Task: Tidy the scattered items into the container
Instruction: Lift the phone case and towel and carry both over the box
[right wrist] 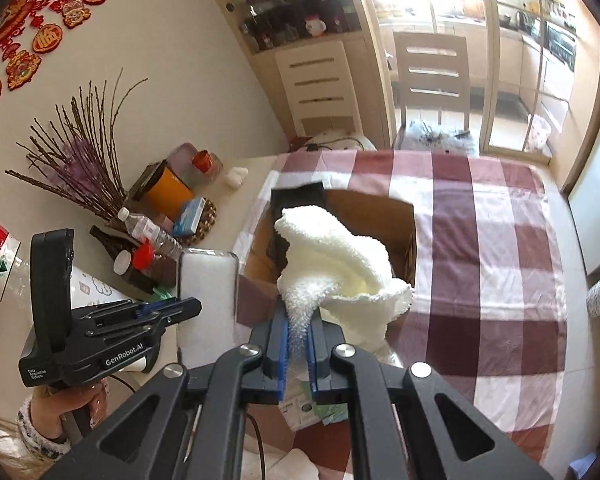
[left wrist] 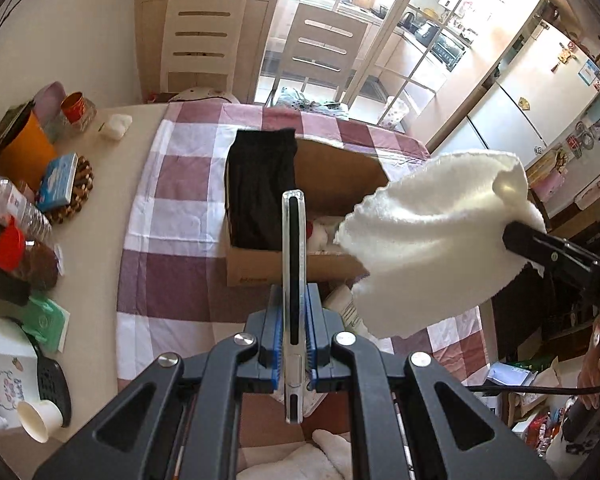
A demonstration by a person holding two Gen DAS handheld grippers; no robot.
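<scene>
My left gripper (left wrist: pixel 294 294) is shut on a flat white phone-like slab in a clear case (left wrist: pixel 294 264), held edge-on above the near wall of the open cardboard box (left wrist: pixel 340 176). The right wrist view shows its broad white face (right wrist: pixel 208 300) in that gripper (right wrist: pixel 192 306). My right gripper (right wrist: pixel 300 316) is shut on a fluffy white towel (right wrist: pixel 336 256), which hangs over the box (right wrist: pixel 380 212). The left wrist view has the towel (left wrist: pixel 432 248) and right gripper (left wrist: pixel 514 236) at the right. A black garment (left wrist: pixel 260 188) drapes over the box's left wall.
The box stands on a maroon-and-white checked cloth (left wrist: pixel 168 264). Clutter lines the table's left side: an orange cup (left wrist: pixel 24 148), a water bottle (left wrist: pixel 16 208), a red-lidded jar (left wrist: pixel 12 246), a blue packet on a woven mat (left wrist: pixel 58 178), a paper cup (left wrist: pixel 40 420). Two chairs (left wrist: pixel 324 44) stand behind.
</scene>
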